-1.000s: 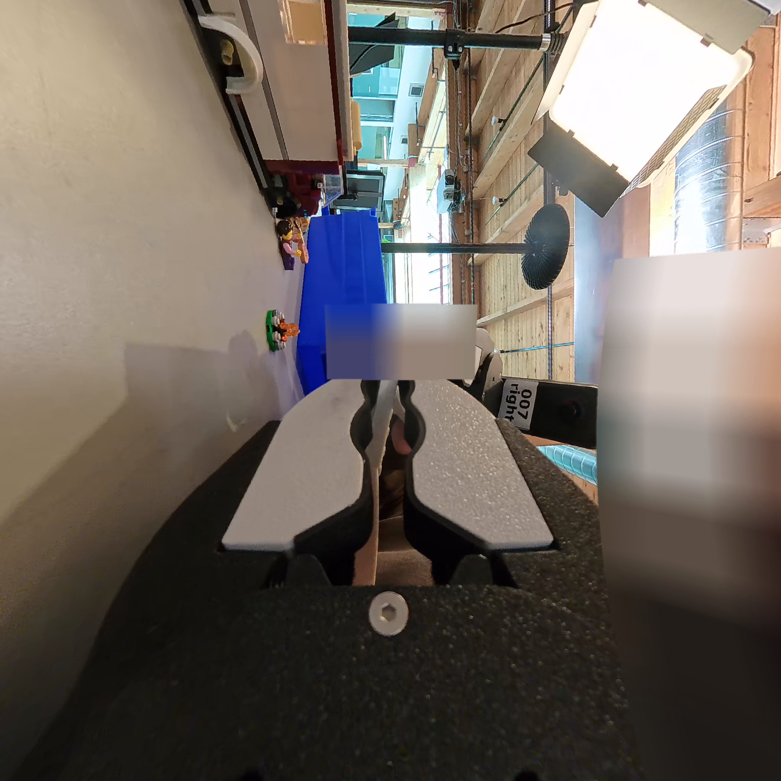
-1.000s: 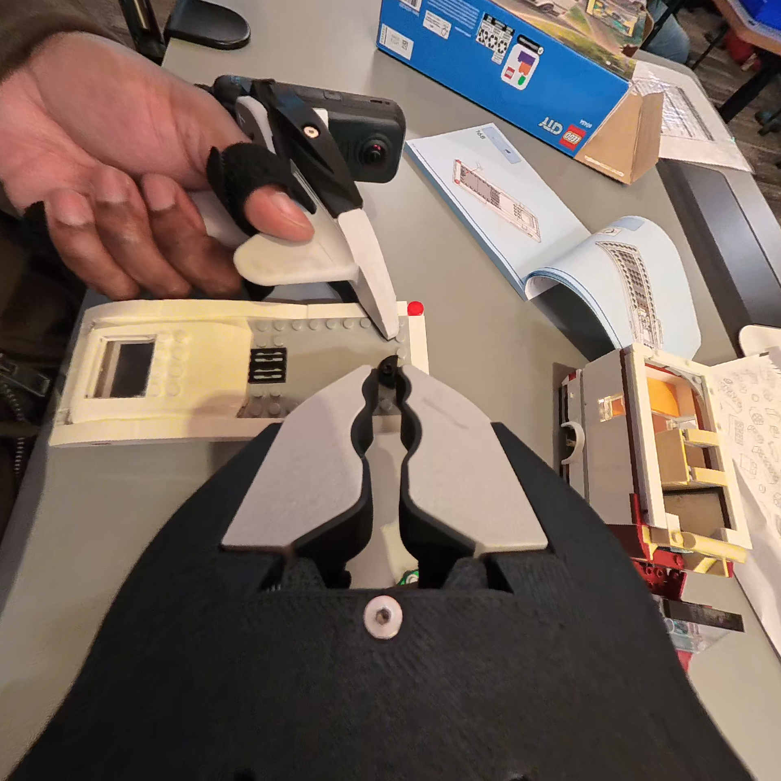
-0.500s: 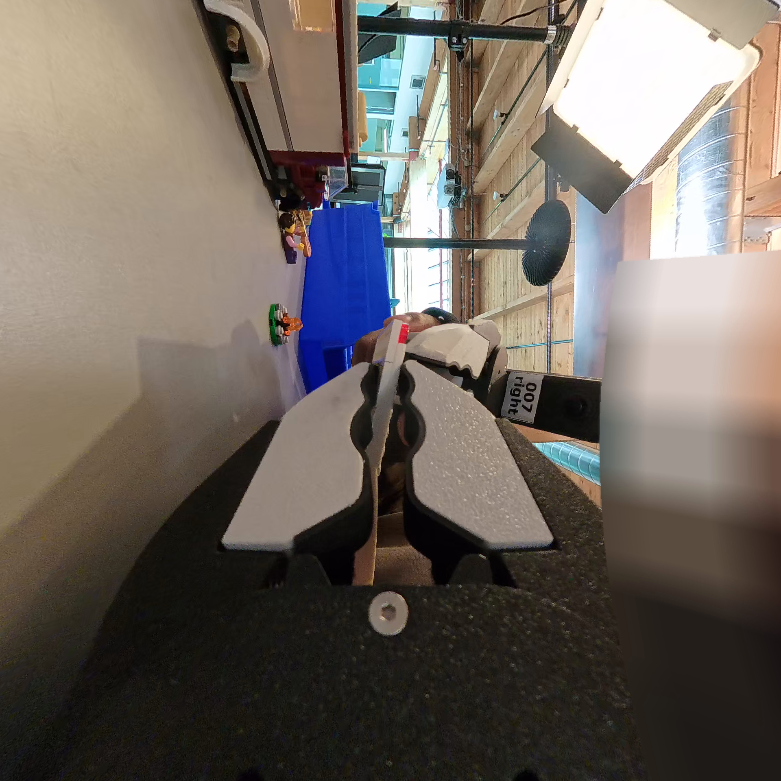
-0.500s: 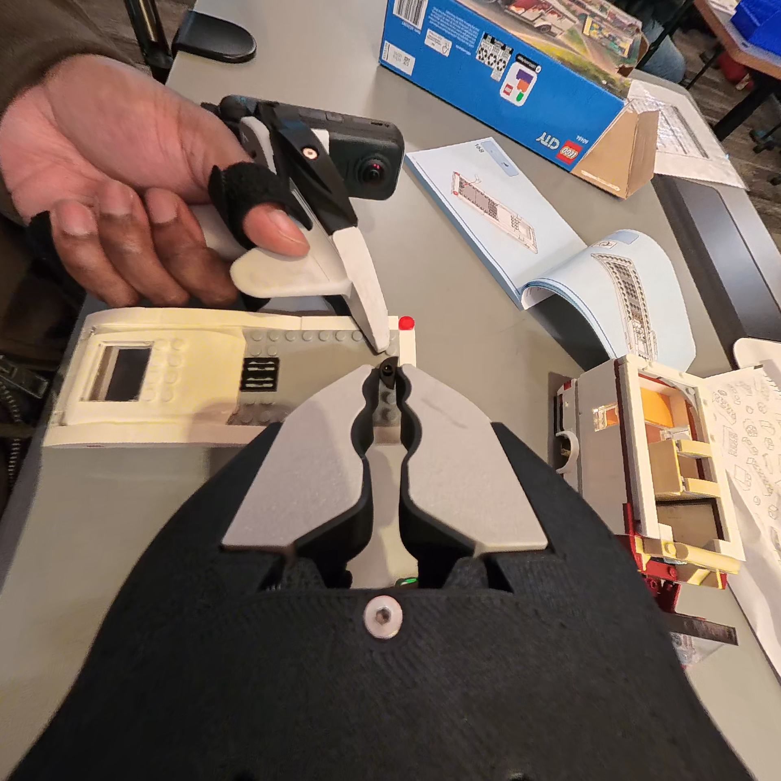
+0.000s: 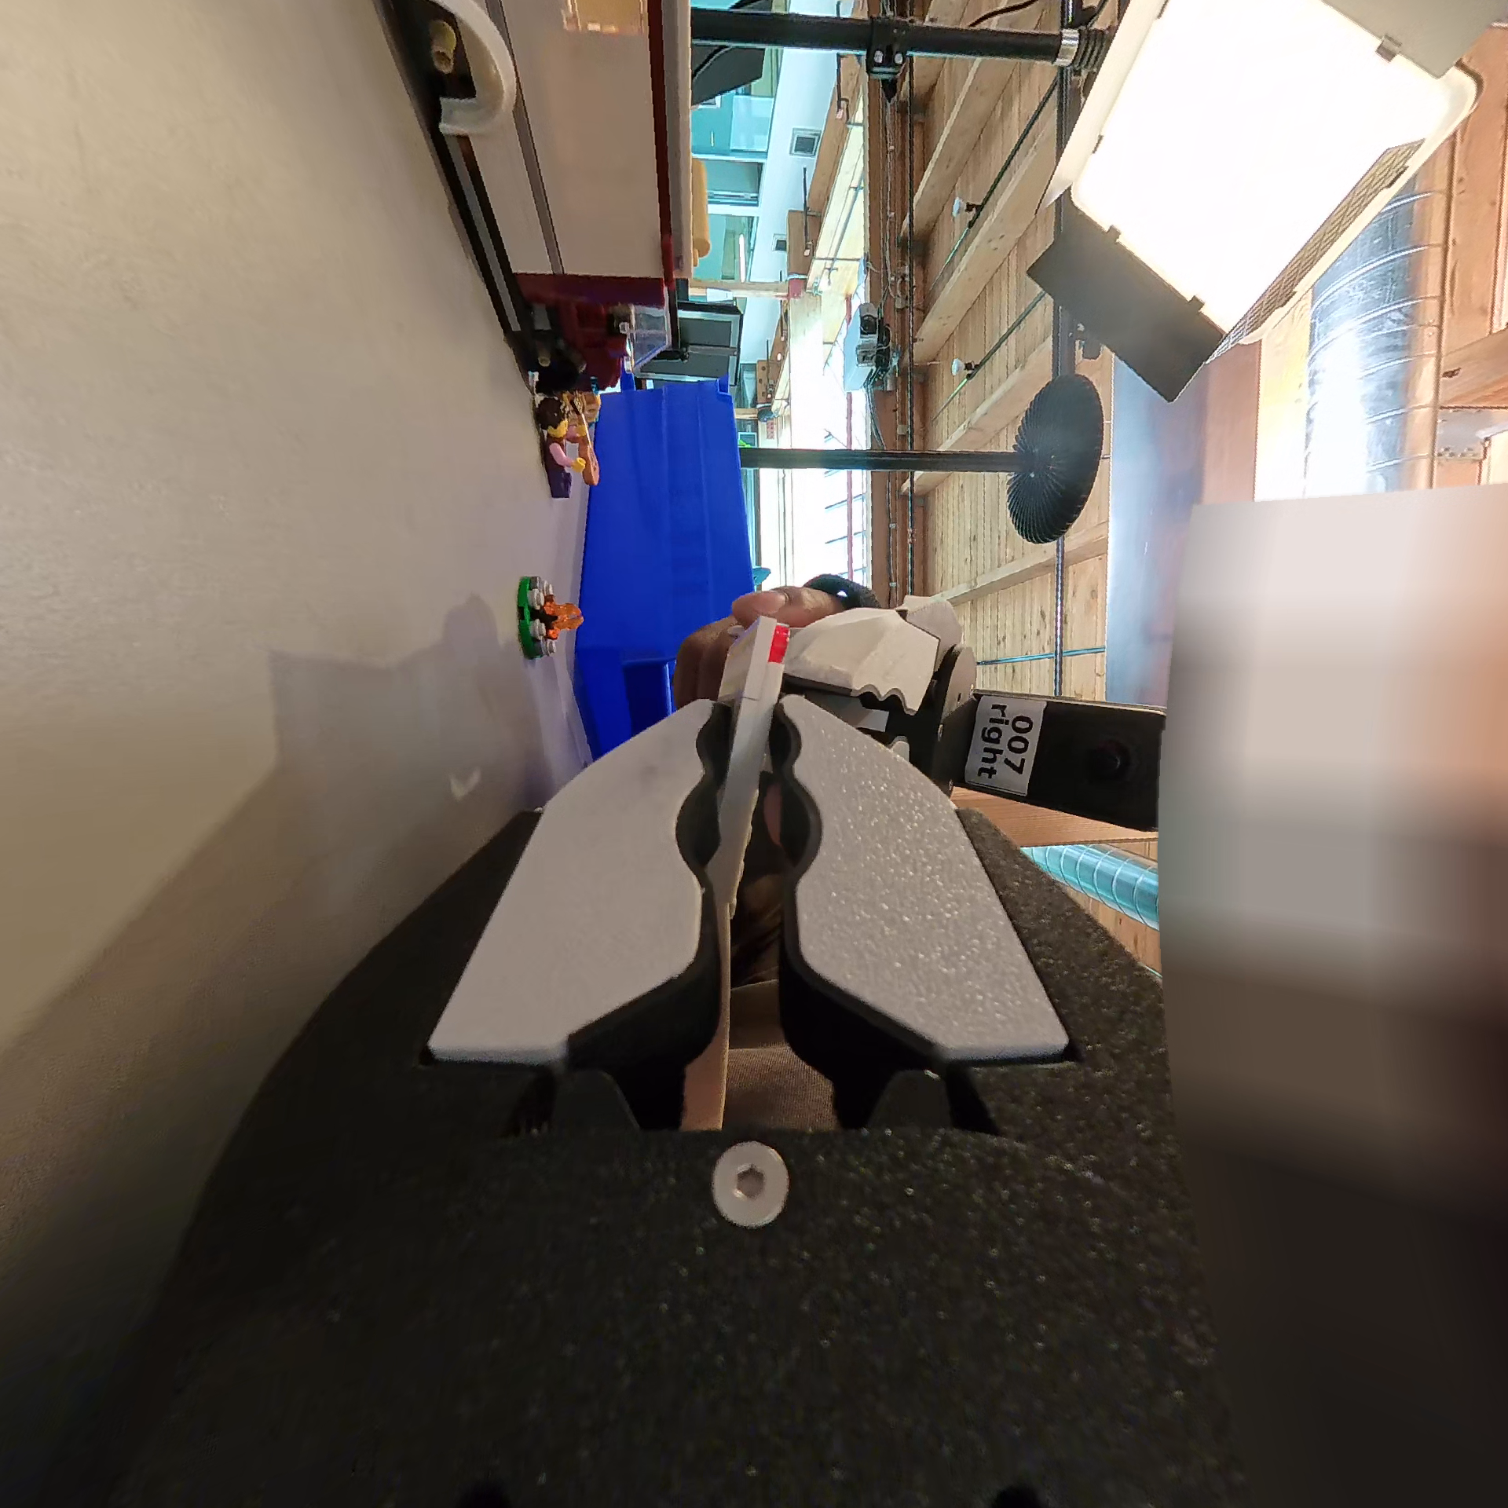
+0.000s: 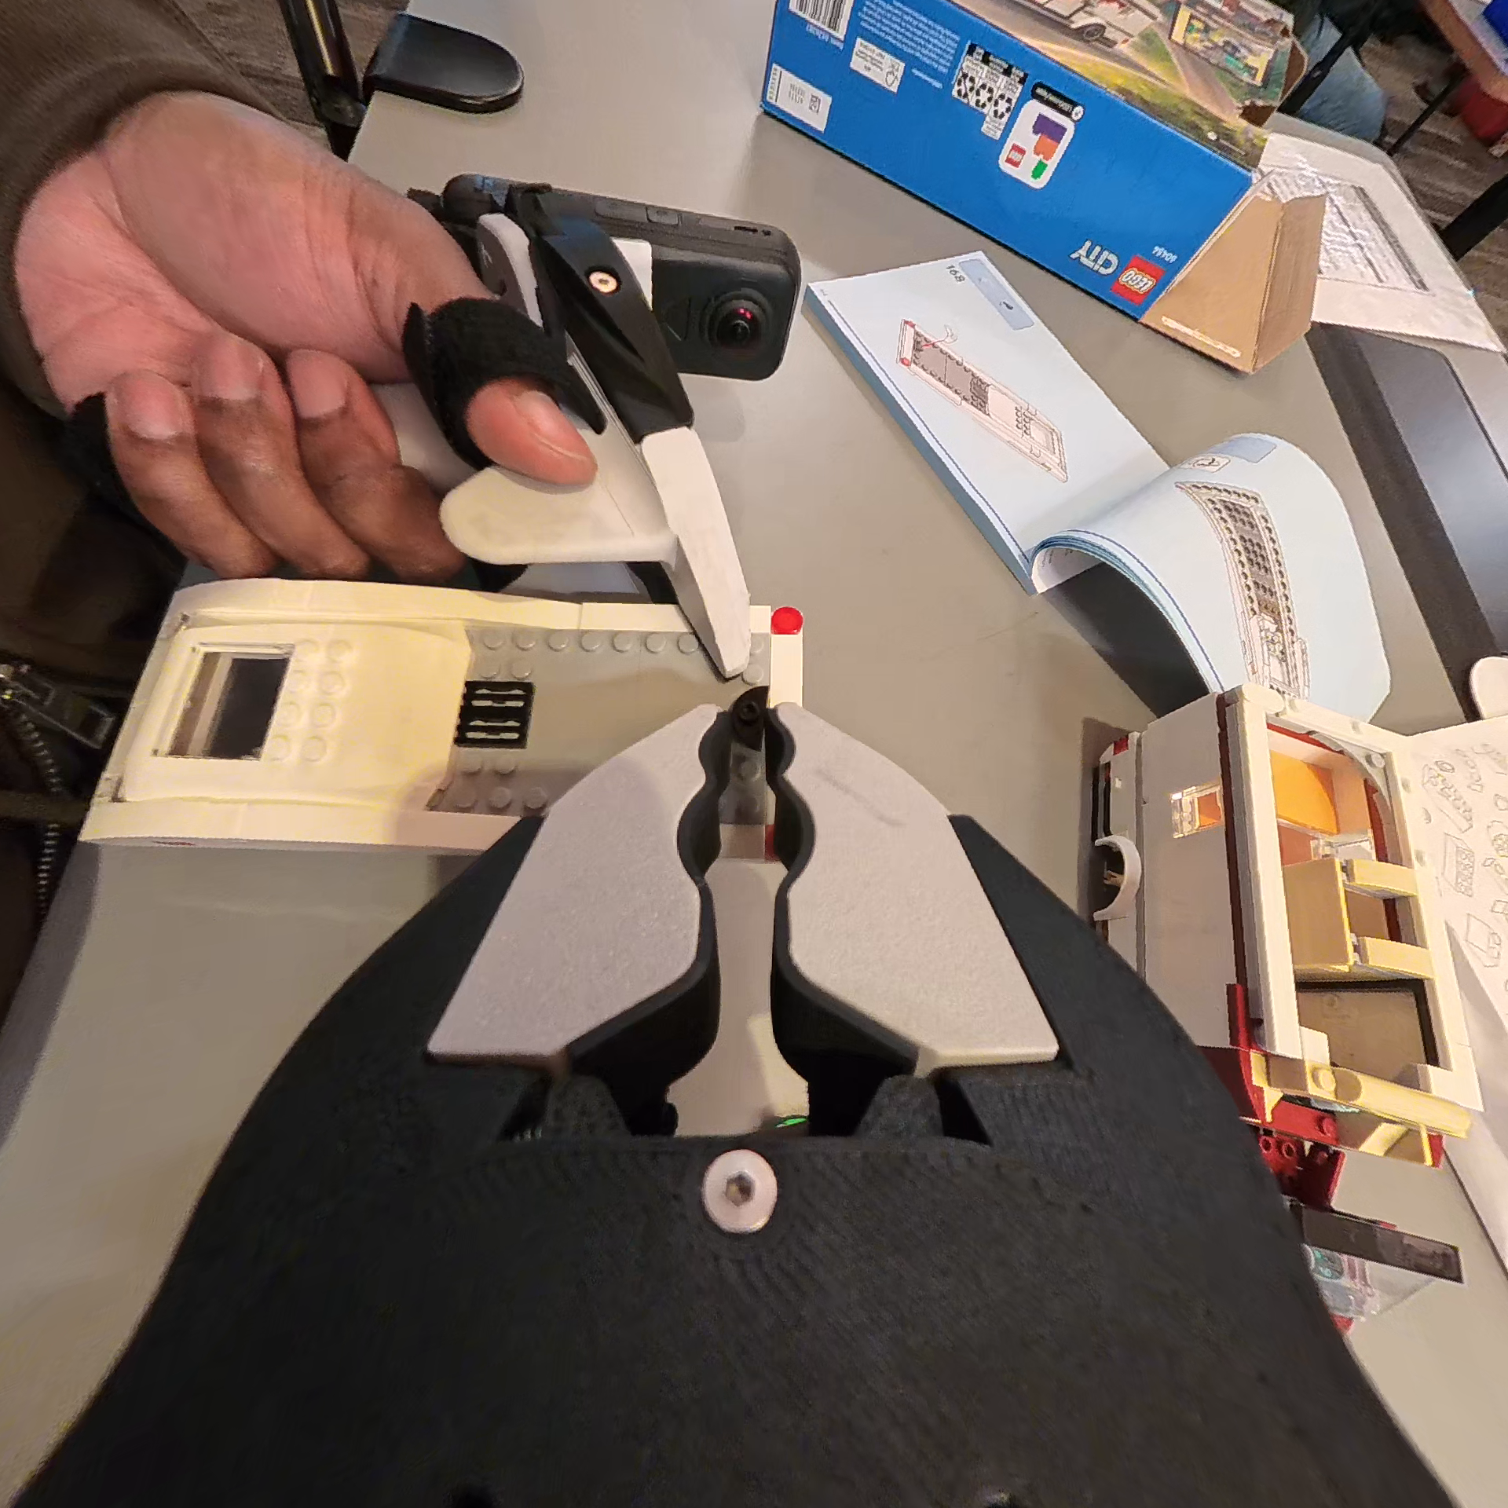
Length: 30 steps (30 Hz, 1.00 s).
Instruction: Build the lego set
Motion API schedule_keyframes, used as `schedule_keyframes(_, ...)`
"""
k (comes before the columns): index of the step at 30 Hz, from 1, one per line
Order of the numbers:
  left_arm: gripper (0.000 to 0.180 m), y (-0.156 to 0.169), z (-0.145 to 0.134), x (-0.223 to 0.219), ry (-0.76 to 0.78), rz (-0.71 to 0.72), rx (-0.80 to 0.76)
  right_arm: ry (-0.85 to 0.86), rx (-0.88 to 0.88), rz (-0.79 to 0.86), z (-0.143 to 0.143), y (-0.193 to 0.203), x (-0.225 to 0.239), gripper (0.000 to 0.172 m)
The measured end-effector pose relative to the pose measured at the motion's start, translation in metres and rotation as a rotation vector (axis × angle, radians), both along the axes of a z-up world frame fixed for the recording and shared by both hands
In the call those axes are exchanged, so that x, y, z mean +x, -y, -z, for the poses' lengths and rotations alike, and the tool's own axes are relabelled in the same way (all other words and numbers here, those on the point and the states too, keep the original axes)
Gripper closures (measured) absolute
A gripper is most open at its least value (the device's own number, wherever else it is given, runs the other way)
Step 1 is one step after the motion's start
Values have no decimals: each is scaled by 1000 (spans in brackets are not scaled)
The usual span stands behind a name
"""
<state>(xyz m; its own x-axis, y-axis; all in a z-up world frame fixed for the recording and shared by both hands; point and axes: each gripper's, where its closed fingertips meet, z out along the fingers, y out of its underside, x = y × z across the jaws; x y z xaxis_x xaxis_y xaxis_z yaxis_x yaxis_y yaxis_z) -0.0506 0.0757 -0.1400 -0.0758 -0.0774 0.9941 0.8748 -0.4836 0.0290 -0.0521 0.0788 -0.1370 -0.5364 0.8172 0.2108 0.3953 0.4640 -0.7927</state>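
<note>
Brick-built roof panel [image 6: 392, 702] lies flat left of the half-built camper [image 6: 1273, 914], left gripper [image 5: 747, 718] pinching its edge near the red stud [image 6: 787, 620], right gripper [image 6: 747, 718] pinching a small black piece [image 6: 747, 720] over its grey studs.

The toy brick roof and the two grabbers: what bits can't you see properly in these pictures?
- Left wrist view: a blur patch covers the right side.
- Right wrist view: the right gripper hides the near corner of the white and grey brick panel.
- Right wrist view: the brick building is cut off at the right edge.
</note>
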Motion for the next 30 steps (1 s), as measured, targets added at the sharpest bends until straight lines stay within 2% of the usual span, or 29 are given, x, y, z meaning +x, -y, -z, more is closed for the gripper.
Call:
schedule_keyframes(13,171,1,0,1,-5,5,3,7,-14,9,-1,-1,2,161)
schedule_keyframes(20,171,1,1,1,-6,5,-1,23,-79,38,-4,-1,3,154)
schedule_keyframes(23,171,1,1,2,-10,8,-1,76,-181,76,-4,-5,2,149)
schedule_keyframes(28,171,2,0,3,-29,16,9,302,-540,53,-7,1,6,139)
schedule_keyframes(30,171,2,-1,4,-33,22,18,353,-588,49,-7,2,5,138)
